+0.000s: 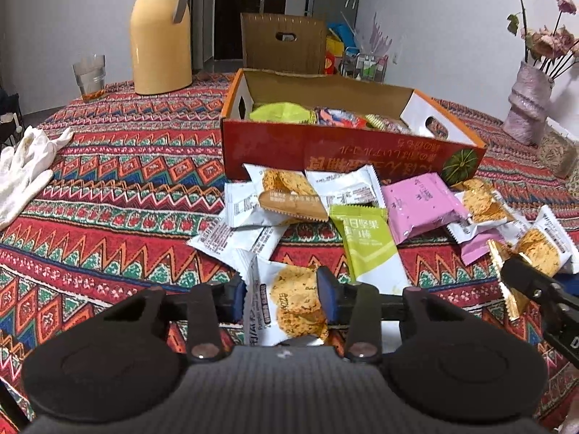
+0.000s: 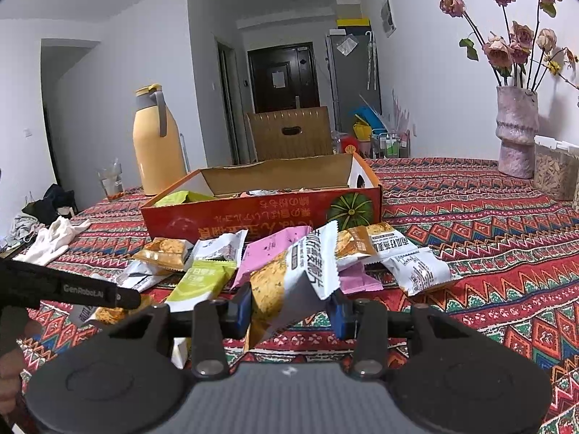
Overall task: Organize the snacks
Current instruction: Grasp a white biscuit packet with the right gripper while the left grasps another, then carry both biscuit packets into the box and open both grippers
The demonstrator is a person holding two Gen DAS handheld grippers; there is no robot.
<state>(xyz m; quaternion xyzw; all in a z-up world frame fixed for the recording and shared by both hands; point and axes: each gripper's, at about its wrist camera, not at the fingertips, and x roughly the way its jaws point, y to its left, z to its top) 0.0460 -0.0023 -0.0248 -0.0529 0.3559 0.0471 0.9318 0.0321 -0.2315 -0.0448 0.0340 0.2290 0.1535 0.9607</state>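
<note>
My left gripper (image 1: 282, 294) is shut on a white cracker packet (image 1: 293, 311), held just above the patterned tablecloth. My right gripper (image 2: 291, 307) is shut on another white cracker packet (image 2: 289, 275), which tilts up to the right. That gripper also shows at the right edge of the left wrist view (image 1: 521, 278). Several loose snack packets lie in front of both grippers, among them a pink one (image 1: 419, 206) and a green one (image 1: 365, 242). Behind them stands an open red cardboard box (image 1: 325, 148) (image 2: 253, 213) with several snacks inside.
A yellow thermos jug (image 1: 161, 36) and a glass (image 1: 89, 76) stand at the back left. White gloves (image 1: 25, 170) lie at the left edge. A vase of dried roses (image 2: 515, 133) and a clear jar (image 2: 553, 173) stand at the right. A chair (image 1: 284, 43) stands beyond the box.
</note>
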